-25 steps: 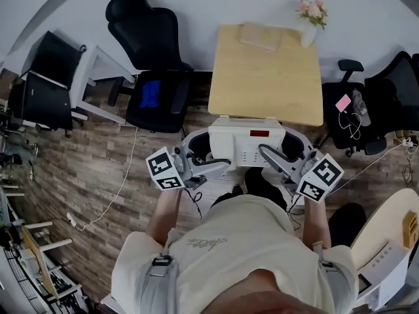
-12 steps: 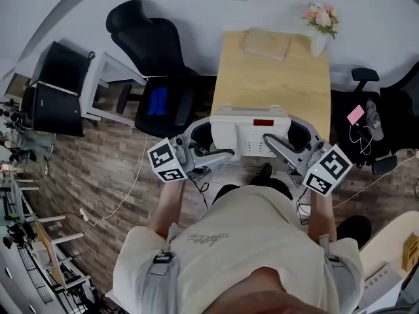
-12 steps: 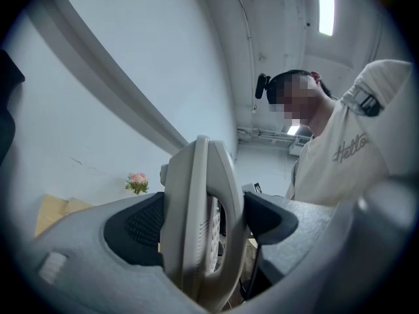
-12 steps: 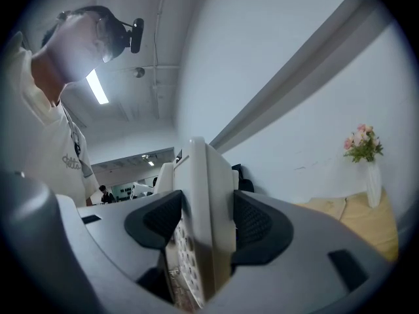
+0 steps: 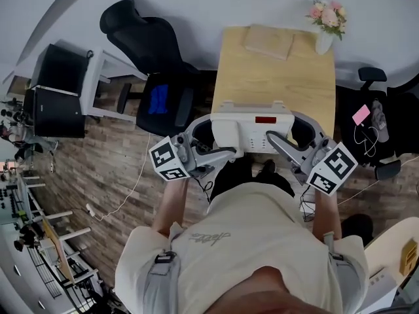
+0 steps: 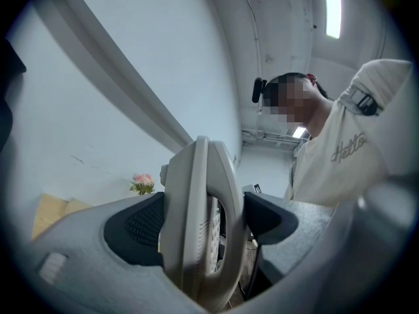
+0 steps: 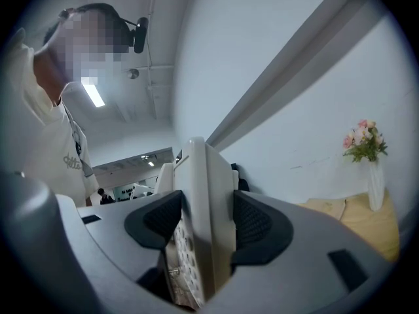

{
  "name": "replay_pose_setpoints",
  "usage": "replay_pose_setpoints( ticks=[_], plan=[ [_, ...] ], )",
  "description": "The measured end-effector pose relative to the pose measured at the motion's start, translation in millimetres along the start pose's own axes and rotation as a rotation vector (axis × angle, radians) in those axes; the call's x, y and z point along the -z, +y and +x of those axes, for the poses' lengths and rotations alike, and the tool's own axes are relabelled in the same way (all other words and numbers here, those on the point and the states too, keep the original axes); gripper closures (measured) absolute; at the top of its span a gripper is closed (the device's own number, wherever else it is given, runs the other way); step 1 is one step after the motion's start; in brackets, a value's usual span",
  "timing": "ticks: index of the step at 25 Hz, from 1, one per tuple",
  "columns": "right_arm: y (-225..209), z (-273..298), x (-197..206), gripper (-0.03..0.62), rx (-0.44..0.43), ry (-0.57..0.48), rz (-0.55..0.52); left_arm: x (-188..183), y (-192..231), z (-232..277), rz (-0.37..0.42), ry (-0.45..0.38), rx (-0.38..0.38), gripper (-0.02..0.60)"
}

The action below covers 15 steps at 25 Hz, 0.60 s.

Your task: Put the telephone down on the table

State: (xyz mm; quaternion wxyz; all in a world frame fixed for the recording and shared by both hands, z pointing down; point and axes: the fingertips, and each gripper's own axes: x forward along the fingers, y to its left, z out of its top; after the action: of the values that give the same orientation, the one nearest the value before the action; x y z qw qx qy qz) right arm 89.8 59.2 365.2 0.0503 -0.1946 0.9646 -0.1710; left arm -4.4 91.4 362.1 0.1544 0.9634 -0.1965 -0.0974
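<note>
A white desk telephone [image 5: 252,133] with a red display hangs in the air at the near edge of the light wooden table [image 5: 278,70]. My left gripper [image 5: 230,150] is shut on its left end, my right gripper [image 5: 273,139] on its right end. In the left gripper view the phone's body and handset [image 6: 203,231] stand edge-on between the black pads [image 6: 141,224]. The right gripper view has the keypad side [image 7: 196,241] clamped between the pads [image 7: 252,224]. Its underside is hidden.
On the table's far end lie a tan folded cloth [image 5: 268,41] and a white vase of pink flowers [image 5: 325,25]. A black office chair [image 5: 157,77] stands left of the table, another chair with a pink item [image 5: 366,116] right. The person's legs are under the phone.
The person has stepped toward the table; both grippers carried the phone forward, so it now overlaps the table's near edge. Both grips are unchanged.
</note>
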Motion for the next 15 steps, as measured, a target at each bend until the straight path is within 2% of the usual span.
replay_pose_setpoints(
  ticks=[5, 15],
  plan=[
    [-6.4, 5.0, 3.8, 0.353, 0.023, -0.005, 0.002, 0.8, 10.6, -0.3, 0.004, 0.007, 0.027, 0.198],
    [-60.9, 76.1, -27.1, 0.353, 0.117, 0.016, -0.017, -40.1, 105.0, -1.0, -0.025, -0.021, 0.122, 0.198]
  ],
)
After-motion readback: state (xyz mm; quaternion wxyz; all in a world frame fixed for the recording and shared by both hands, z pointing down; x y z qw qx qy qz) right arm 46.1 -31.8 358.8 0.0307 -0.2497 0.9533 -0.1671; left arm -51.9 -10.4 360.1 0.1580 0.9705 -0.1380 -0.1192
